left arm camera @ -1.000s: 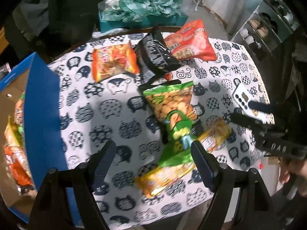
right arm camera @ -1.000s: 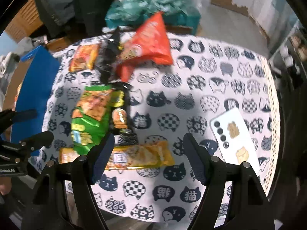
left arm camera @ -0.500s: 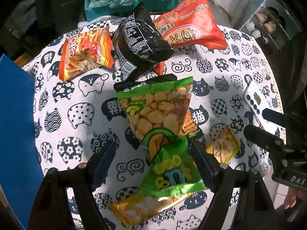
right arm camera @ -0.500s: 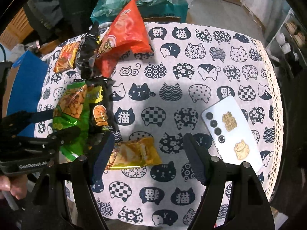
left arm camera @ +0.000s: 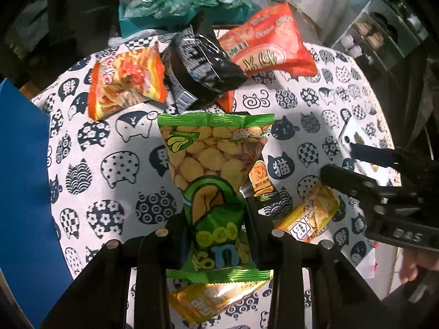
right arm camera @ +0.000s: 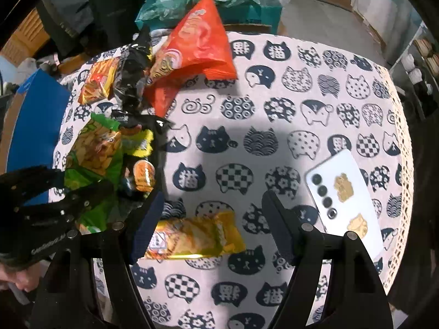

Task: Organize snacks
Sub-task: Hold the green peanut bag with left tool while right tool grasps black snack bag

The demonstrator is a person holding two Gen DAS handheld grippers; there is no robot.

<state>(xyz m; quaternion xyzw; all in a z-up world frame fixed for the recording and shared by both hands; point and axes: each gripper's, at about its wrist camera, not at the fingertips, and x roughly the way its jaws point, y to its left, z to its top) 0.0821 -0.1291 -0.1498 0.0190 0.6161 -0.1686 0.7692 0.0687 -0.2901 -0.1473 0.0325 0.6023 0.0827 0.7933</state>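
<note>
Left of your left jaws, a blue box wall (left arm camera: 24, 181) runs along the edge of the cat-print tablecloth (left arm camera: 115, 170). Ahead and left of those jaws lies an orange snack packet (left arm camera: 124, 81), its right edge touching a black packet (left arm camera: 203, 65) that overlaps a larger red bag (left arm camera: 270, 46) ahead and to the right. Your left gripper (left arm camera: 215, 229) has its jaws pressed in on the lower part of the green snack bag (left arm camera: 214, 175), pinching it from both sides; the bag's top seal reaches forward past the fingertips toward the black packet. Tucked under the green bag's right edge is a small dark packet with an orange picture (left arm camera: 260, 181), and beneath the jaws a yellow packet (left arm camera: 214, 298) pokes out from under the bag toward you. Just right of your left jaws, a yellow wrapper (left arm camera: 315, 211) lies near the tips of your right gripper (left arm camera: 337, 161), which enters from the right. In the right wrist view, that same green bag (right arm camera: 93, 150) sits ahead and left of the right jaws, held by the left gripper (right arm camera: 55, 189). Your right gripper (right arm camera: 212, 208) hangs with its jaws spread wide and nothing between the pads; the yellow wrapper (right arm camera: 194, 235) lies below them, partly covered by the left finger (right arm camera: 148, 224). Right of the right jaws, a white phone (right arm camera: 345, 194) lies flat, back side up, near the cloth's lace edge.
</note>
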